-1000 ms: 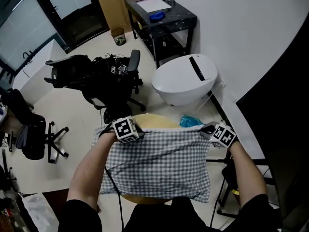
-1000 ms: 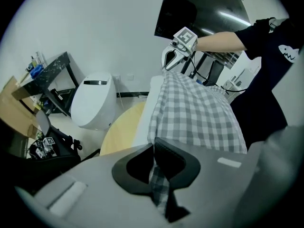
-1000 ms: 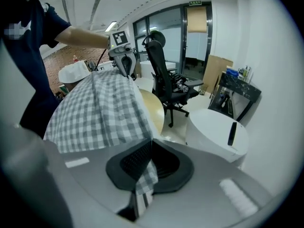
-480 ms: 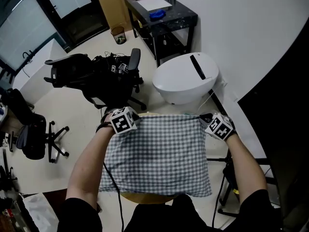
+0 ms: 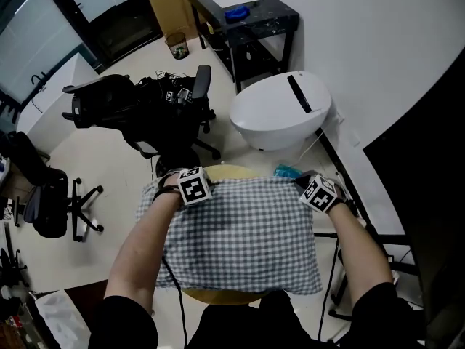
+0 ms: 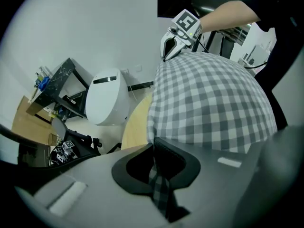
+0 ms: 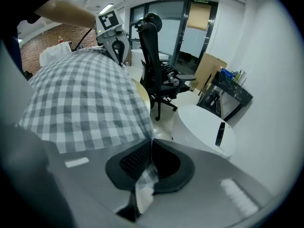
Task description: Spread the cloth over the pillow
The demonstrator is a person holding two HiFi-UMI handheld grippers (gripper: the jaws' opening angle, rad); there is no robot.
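- Left gripper (image 6: 159,189), lower centre of its view: jaws clamped on a corner of the checked cloth (image 5: 240,238).
- Right gripper (image 7: 142,182), lower centre of its view: clamped on another corner.
- Cloth: frame centre in the head view, over the yellow table (image 5: 227,172).

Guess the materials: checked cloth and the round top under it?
The cloth looks like thin woven fabric, matte: grey-white check, soft drape. The round top looks like pale wood or laminate, smooth; only slivers show, so unsure.

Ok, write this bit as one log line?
left hand-held gripper: shut on cloth | right hand-held gripper: shut on cloth | cloth: spread between both
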